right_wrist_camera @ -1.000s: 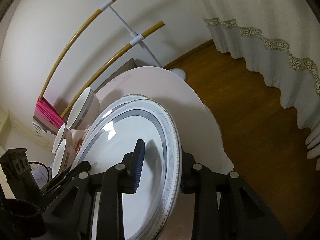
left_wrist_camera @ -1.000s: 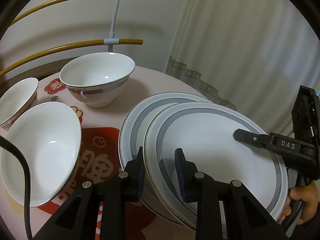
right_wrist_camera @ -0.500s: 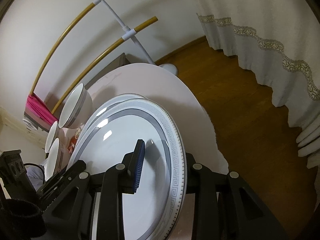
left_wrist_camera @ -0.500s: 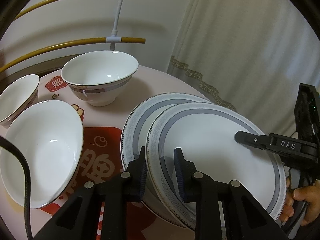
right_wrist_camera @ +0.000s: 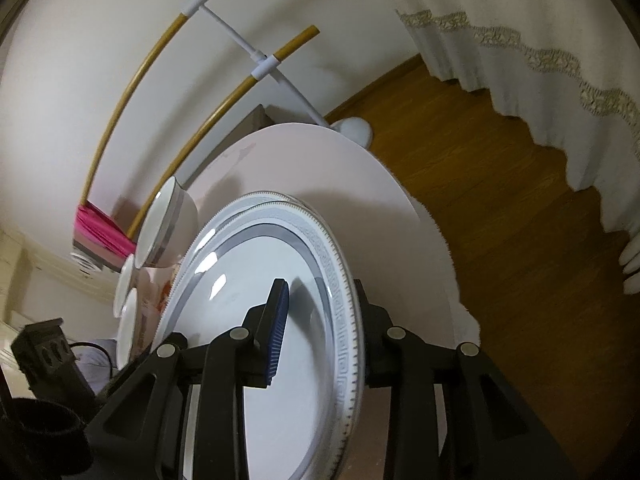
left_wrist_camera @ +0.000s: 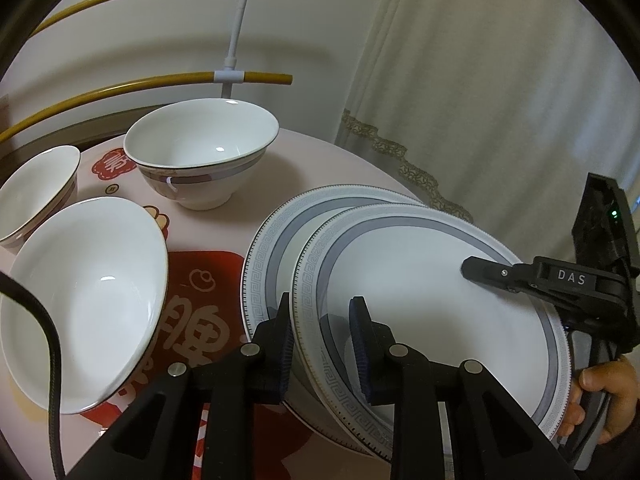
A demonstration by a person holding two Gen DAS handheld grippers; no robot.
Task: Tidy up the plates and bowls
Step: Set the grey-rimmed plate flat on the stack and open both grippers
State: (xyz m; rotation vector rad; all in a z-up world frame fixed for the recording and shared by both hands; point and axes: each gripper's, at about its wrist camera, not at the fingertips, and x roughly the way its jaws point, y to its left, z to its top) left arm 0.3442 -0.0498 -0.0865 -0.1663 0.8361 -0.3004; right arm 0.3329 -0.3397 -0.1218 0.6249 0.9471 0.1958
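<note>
A white plate with a grey patterned rim (left_wrist_camera: 432, 280) is held between both grippers, partly over a matching second plate (left_wrist_camera: 272, 236) on the round table. My left gripper (left_wrist_camera: 322, 348) is shut on the upper plate's near-left rim. My right gripper (right_wrist_camera: 320, 324) is shut on the same plate (right_wrist_camera: 248, 312) at its right rim; it also shows in the left wrist view (left_wrist_camera: 520, 276). Three white bowls stand left of the plates: a near one (left_wrist_camera: 80, 300), a far one with a grey band (left_wrist_camera: 200, 152), and one at the left edge (left_wrist_camera: 36, 188).
The round table (right_wrist_camera: 360, 184) has a pale cloth with a red print (left_wrist_camera: 192, 304). A white stand with yellow curved bars (left_wrist_camera: 236, 24) is behind it. A curtain (left_wrist_camera: 480, 80) hangs at the right above a wooden floor (right_wrist_camera: 500, 200).
The held plate has shifted slightly left and forward over the lower plate, with both grippers moving along. The bowls have not moved.
</note>
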